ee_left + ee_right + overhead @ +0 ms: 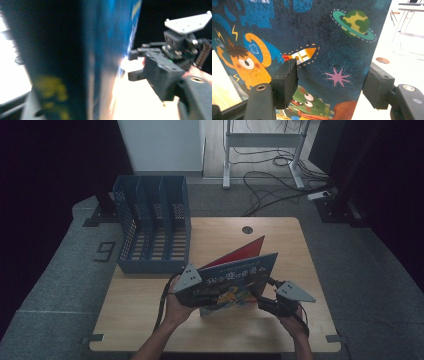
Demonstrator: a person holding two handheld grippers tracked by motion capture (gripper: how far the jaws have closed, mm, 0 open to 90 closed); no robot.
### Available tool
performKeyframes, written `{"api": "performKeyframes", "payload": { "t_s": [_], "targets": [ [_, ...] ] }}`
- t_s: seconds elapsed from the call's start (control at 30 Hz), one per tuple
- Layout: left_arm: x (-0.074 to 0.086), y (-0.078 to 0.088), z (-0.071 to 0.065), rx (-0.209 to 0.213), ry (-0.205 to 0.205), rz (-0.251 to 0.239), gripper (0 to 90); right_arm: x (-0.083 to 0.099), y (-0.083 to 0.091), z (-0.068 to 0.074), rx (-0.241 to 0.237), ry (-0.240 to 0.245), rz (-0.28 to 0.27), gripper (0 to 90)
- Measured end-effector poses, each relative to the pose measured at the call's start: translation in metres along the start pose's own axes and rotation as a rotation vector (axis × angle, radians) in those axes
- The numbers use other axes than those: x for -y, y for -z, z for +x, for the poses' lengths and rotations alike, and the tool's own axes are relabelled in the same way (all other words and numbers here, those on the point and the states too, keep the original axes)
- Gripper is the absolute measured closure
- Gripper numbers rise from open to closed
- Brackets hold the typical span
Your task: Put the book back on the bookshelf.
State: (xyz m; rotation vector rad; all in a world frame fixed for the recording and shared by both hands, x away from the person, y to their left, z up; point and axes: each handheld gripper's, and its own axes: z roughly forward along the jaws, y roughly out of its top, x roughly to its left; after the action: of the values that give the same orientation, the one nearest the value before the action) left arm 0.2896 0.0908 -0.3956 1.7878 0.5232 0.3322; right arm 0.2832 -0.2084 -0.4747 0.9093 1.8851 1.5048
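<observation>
Hands low at table edge, tongs (pixel 262 292) flanking upright book (pixel 240 280)

Grey carpet floor (pixel 60 285), cables (pixel 270 185) by a metal frame (pixel 262 140)

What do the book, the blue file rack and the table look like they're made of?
Book: probably printed card or paper; thin, flat covers with glossy-looking colour art.
Blue file rack: likely moulded plastic; even matte colour, perforated walls, slatted base.
Table: wood or wood-look laminate; pale grain, smooth top.
</observation>
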Motion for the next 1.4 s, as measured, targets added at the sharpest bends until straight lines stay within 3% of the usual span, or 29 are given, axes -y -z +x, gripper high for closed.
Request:
{"api": "performKeyframes", "payload": {
  "t_s": [0.07, 0.17, 0.27, 0.5, 0.67, 0.7, 0.93, 1.1, 1.17, 1.27, 1.4],
  "targets": [
    [0.0, 0.0, 0.0, 0.01, -0.001, 0.004, 20.7, 0.0, -0.001, 0.0, 0.0, -0.004, -0.002, 32.9],
    [0.0, 0.0, -0.003, -0.032, -0.025, 0.018, 17.5, 0.0, -0.001, 0.0, 0.0, -0.005, -0.003, 32.8],
    [0.0, 0.0, -0.003, -0.016, -0.023, 0.023, 11.8, 0.0, -0.001, 0.0, -0.001, -0.007, -0.003, 32.6],
    [0.001, -0.002, -0.006, -0.031, -0.051, 0.064, 2.9, 0.0, -0.001, 0.0, -0.002, -0.004, -0.002, 32.2],
    [0.001, -0.003, -0.007, -0.06, -0.036, 0.092, 0.0, 0.0, -0.002, 0.0, 0.0, -0.002, 0.0, 32.2],
    [0.0, -0.003, -0.008, -0.097, -0.038, 0.105, 2.7, 0.0, -0.002, 0.001, 0.0, -0.002, 0.001, 31.9],
    [0.0, -0.003, -0.008, -0.099, -0.038, 0.103, 6.0, 0.001, -0.003, 0.001, -0.001, 0.001, 0.01, 31.7],
    [0.001, -0.003, -0.006, -0.158, -0.041, 0.088, 13.1, 0.001, -0.004, 0.001, -0.002, 0.0, 0.008, 31.7],
    [0.001, -0.002, -0.004, -0.153, -0.024, 0.081, 15.4, 0.001, -0.005, 0.001, -0.002, 0.001, 0.004, 31.3],
    [0.001, 0.003, 0.0, -0.12, 0.033, 0.047, 27.2, 0.0, -0.009, 0.001, -0.009, 0.001, 0.004, 31.2],
    [0.002, 0.009, 0.005, -0.142, 0.06, 0.014, 39.6, -0.001, -0.016, 0.005, -0.026, 0.019, 0.004, 30.9]
  ]
}}
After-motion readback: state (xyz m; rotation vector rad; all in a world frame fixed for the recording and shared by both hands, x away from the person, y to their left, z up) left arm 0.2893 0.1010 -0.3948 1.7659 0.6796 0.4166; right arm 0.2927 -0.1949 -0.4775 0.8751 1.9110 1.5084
